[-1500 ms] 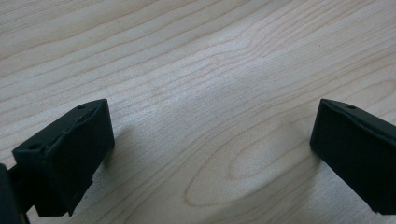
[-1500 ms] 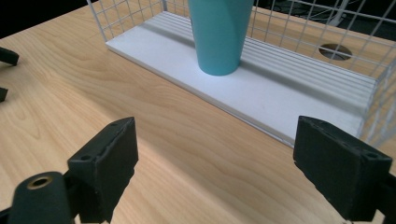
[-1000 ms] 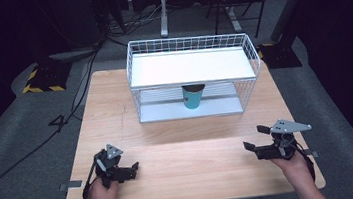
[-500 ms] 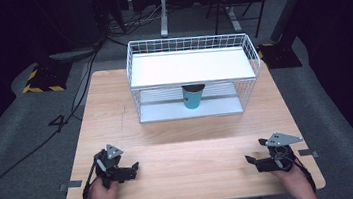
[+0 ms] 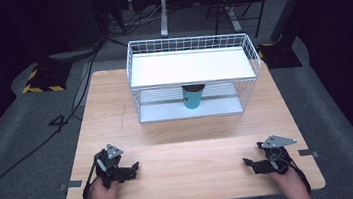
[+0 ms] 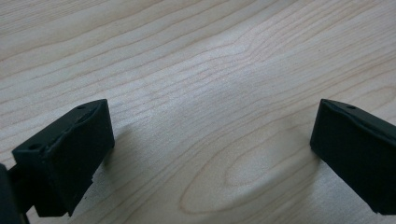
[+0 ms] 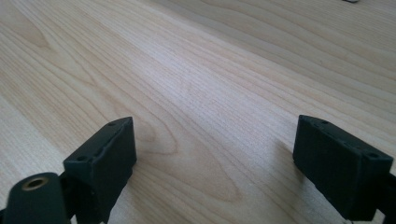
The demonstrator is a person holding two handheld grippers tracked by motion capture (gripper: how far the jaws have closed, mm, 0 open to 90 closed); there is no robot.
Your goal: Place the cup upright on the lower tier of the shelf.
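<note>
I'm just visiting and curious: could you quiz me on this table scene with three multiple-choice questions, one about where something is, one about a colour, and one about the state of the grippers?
1. Where does the cup stand?
A. On the top shelf of the wire rack
B. On the lower shelf of the wire rack, under the white top shelf
C. On the bare table between the grippers

2. What colour is the cup's body?
A. Red
B. Yellow
C. Teal

3. How do the jaws of the left gripper and right gripper stand?
A. Both apart, nothing between them
B. Both clamped on the cup
C. Left holds a spoon, right is apart

Answers:
1. B: the high view shows it beneath the white shelf.
2. C: its side is teal, with a dark rim.
3. A: each gripper view shows bare wooden table between its jaws.
</note>
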